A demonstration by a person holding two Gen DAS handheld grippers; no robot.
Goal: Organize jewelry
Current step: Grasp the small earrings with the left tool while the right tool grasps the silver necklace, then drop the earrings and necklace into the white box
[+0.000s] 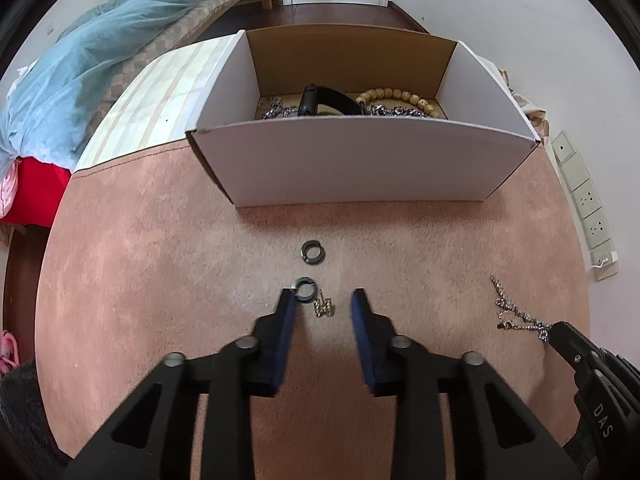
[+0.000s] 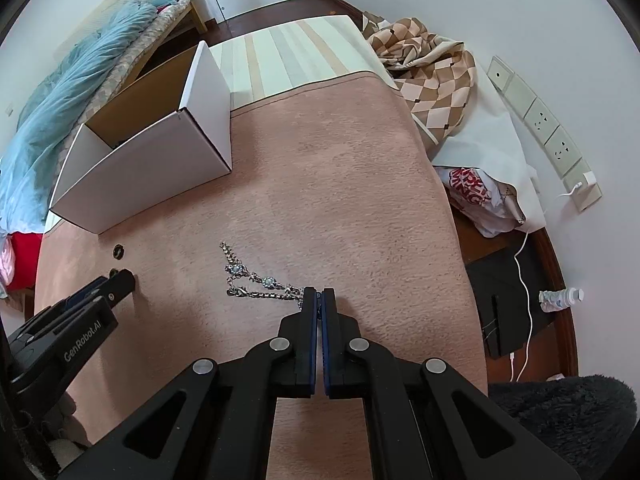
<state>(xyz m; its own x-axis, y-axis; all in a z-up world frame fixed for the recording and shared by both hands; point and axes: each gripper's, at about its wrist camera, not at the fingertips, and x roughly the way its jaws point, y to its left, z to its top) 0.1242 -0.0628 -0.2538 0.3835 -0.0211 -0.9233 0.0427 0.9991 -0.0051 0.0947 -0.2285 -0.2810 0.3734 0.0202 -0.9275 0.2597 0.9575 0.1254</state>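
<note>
My left gripper [image 1: 323, 298] is open, low over the pink mat, with a small gold earring [image 1: 324, 307] between its fingers and a dark ring [image 1: 305, 289] by its left fingertip. A second dark ring [image 1: 313, 252] lies further ahead. The white cardboard box [image 1: 360, 168] behind holds a black band [image 1: 326, 100], a wooden bead bracelet [image 1: 394, 98] and metal chains. My right gripper [image 2: 319, 294] is shut on the near end of a silver jewelled chain [image 2: 256, 280], whose remaining length lies on the mat. The chain [image 1: 516, 312] also shows in the left wrist view.
The pink mat [image 2: 340, 184] covers a table with a striped far end [image 2: 292, 52]. A checked cloth [image 2: 432, 68], a plastic bag [image 2: 476, 196] and wall sockets [image 2: 540, 120] lie to the right. A bed with a blue cover [image 1: 92, 60] is at the left.
</note>
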